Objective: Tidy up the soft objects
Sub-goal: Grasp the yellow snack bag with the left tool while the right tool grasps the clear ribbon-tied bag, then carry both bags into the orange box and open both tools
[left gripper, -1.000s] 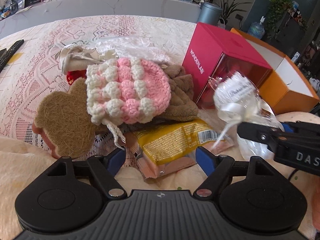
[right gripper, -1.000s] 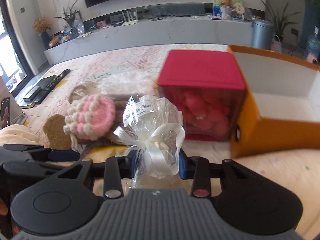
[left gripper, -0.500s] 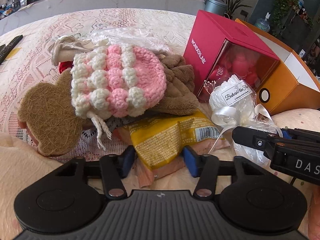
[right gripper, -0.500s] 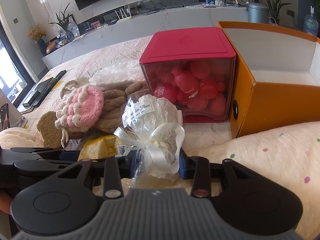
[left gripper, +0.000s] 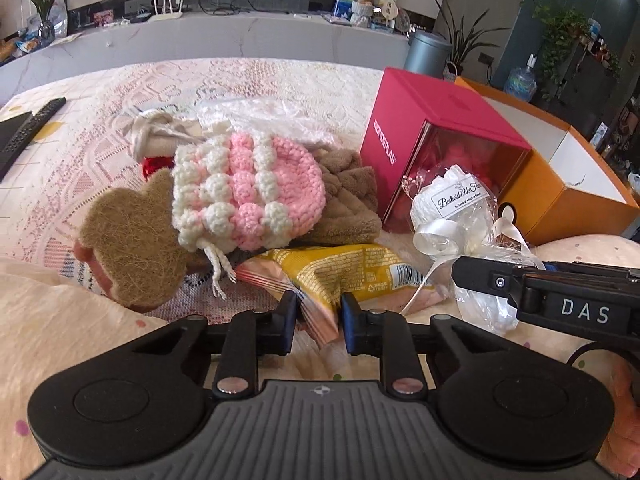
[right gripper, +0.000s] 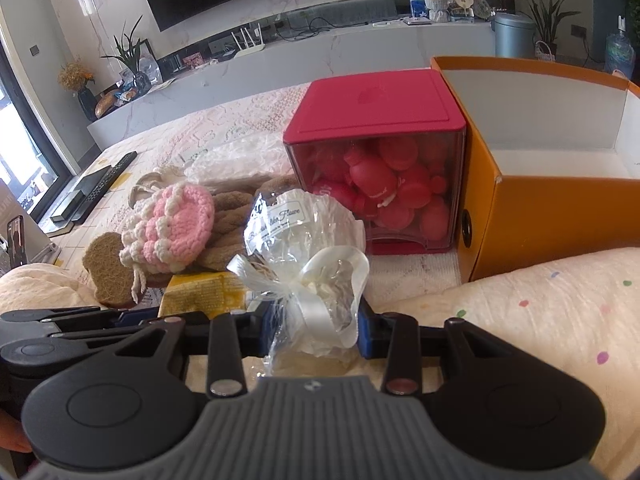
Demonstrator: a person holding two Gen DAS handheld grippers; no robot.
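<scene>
Packet (left gripper: 344, 276) | corner clamped in left hand-held gripper (left gripper: 318, 322)

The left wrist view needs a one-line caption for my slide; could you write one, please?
Left gripper closed on the yellow snack packet, beside the pink crochet pouch and red box.

Lace-covered bed (left gripper: 248, 92), red box (left gripper: 436, 128), orange box (right gripper: 560, 216)

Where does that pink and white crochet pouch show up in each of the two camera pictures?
Left wrist view: the crochet pouch sits centre-left, lying on the brown plush cloth, just left of the red box.
Right wrist view: the pouch is at the left, smaller, farther from the camera.
Shared landmark: the red box, to the pouch's right in both.
</scene>
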